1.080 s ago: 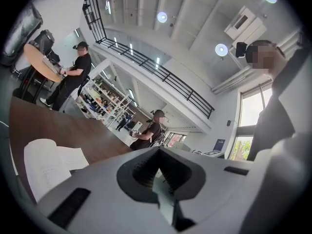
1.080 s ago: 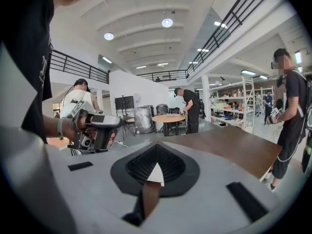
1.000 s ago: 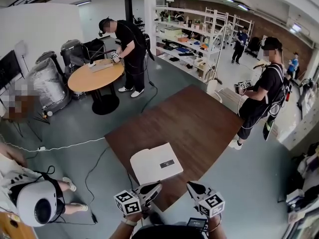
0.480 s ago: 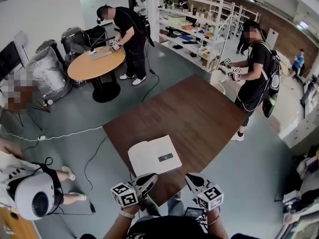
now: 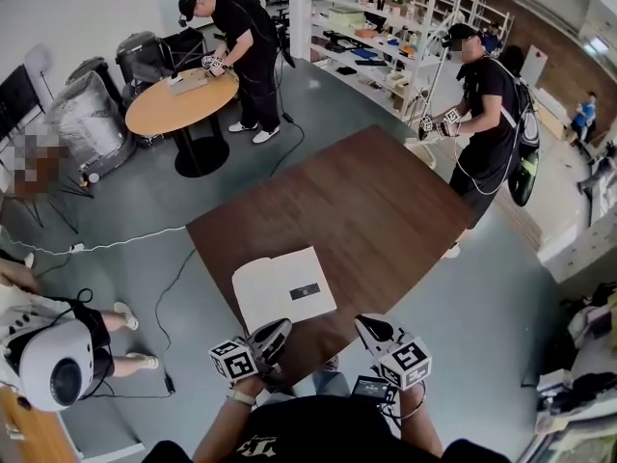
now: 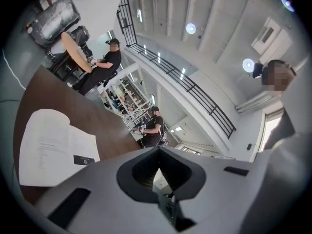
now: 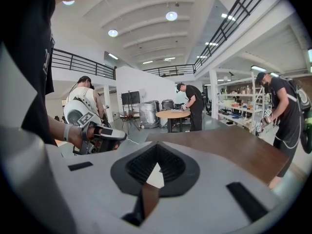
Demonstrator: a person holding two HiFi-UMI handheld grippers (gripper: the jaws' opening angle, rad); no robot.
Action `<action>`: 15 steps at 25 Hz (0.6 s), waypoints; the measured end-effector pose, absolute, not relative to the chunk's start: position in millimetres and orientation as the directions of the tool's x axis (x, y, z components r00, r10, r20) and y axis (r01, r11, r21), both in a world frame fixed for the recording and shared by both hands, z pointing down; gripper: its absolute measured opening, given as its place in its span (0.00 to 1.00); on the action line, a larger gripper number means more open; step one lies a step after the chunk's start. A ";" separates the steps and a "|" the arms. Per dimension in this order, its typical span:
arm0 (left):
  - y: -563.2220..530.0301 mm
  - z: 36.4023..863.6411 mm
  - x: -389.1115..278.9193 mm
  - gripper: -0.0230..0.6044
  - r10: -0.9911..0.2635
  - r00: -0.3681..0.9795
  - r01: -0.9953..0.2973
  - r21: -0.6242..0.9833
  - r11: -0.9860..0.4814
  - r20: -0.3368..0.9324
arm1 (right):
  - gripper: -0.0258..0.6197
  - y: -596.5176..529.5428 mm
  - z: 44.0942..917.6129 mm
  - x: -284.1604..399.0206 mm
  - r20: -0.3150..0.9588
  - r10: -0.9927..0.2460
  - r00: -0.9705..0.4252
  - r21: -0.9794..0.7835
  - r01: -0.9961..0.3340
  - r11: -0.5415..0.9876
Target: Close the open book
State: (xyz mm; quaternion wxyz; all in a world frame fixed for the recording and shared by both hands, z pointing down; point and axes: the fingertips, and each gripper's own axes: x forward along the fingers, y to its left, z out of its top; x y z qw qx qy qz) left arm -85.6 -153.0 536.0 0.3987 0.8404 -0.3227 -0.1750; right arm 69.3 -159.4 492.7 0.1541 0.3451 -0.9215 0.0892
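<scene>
A white book [image 5: 282,292] lies flat on the near left part of the brown table [image 5: 366,220], showing a white face with faint print and a small black label. In the left gripper view the book [image 6: 51,147] is low on the left, its far edge curling up. My left gripper [image 5: 279,330] hangs just short of the book's near edge, jaws together and empty. My right gripper [image 5: 365,325] is off the book's near right corner, also closed on nothing. The right gripper view shows the left gripper [image 7: 105,133] to the left, and the table [image 7: 234,147] ahead.
A person in black [image 5: 487,123] stands at the table's far right corner with grippers in hand. Another person works at a round wooden table [image 5: 178,104] at the back left. A white-helmeted person [image 5: 53,374] crouches at left. Cables [image 5: 164,287] cross the floor; shelves [image 5: 386,37] line the back.
Both grippers have drifted, the left one sinking and rolling a little. The book sits lower and further left in the head view. The person in black has walked up to the table's far corner.
</scene>
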 end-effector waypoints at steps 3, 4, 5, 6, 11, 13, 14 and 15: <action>-158.5 548.9 -75.9 0.04 -0.683 0.729 -0.357 0.824 -0.441 -0.050 | 0.02 -159.3 493.8 85.3 0.366 -0.612 -0.701 -0.069 -0.676 0.734; -159.6 552.8 -73.2 0.04 -0.684 0.727 -0.337 0.837 -0.430 -0.059 | 0.02 -158.9 494.9 89.8 0.370 -0.614 -0.698 -0.072 -0.680 0.729; -160.3 557.4 -71.0 0.04 -0.685 0.726 -0.317 0.850 -0.420 -0.068 | 0.02 -158.2 496.5 93.5 0.373 -0.615 -0.694 -0.075 -0.684 0.726; -160.5 562.8 -69.1 0.04 -0.684 0.725 -0.295 0.863 -0.410 -0.077 | 0.02 -157.1 498.1 96.5 0.375 -0.617 -0.692 -0.075 -0.686 0.724; -160.8 599.5 -68.0 0.04 -0.719 0.688 -0.159 0.946 -0.281 -0.098 | 0.02 -150.0 503.1 105.4 0.382 -0.601 -0.703 -0.084 -0.674 0.734; -163.6 607.4 -67.0 0.05 -0.742 0.660 -0.115 0.960 -0.255 -0.118 | 0.02 -147.0 507.8 111.5 0.408 -0.597 -0.691 -0.071 -0.676 0.734; -165.3 610.3 -67.1 0.05 -0.751 0.647 -0.096 0.963 -0.252 -0.132 | 0.02 -145.4 511.1 114.6 0.426 -0.597 -0.680 -0.062 -0.680 0.730; -167.1 613.8 -68.2 0.05 -0.760 0.634 -0.079 0.966 -0.248 -0.144 | 0.02 -144.0 514.3 117.2 0.441 -0.600 -0.668 -0.054 -0.687 0.725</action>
